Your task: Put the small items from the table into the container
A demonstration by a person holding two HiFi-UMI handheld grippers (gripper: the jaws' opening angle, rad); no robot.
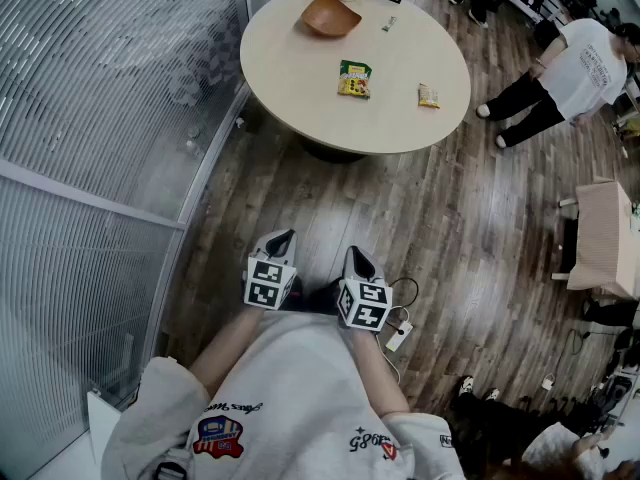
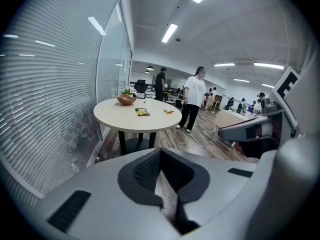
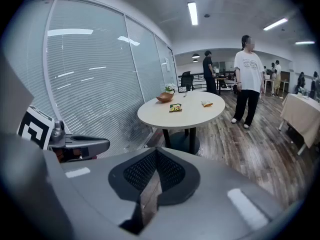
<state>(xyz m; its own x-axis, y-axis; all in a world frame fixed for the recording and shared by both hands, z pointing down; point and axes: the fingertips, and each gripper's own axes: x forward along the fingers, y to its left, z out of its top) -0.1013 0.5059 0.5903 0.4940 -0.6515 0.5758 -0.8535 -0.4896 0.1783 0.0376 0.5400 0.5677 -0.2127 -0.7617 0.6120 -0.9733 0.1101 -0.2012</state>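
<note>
Lying on round table (image 1: 300, 88), green snack packet (image 1: 354, 78), well apart from left gripper (image 1: 283, 236) and right gripper (image 1: 357, 256), both jaws were closed together, empty.

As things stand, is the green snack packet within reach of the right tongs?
Probably not. The right tongs sit shut near the torso, and the green snack packet lies on the table across bare floor. Nothing blocks the way; stepping forward should do.
</note>
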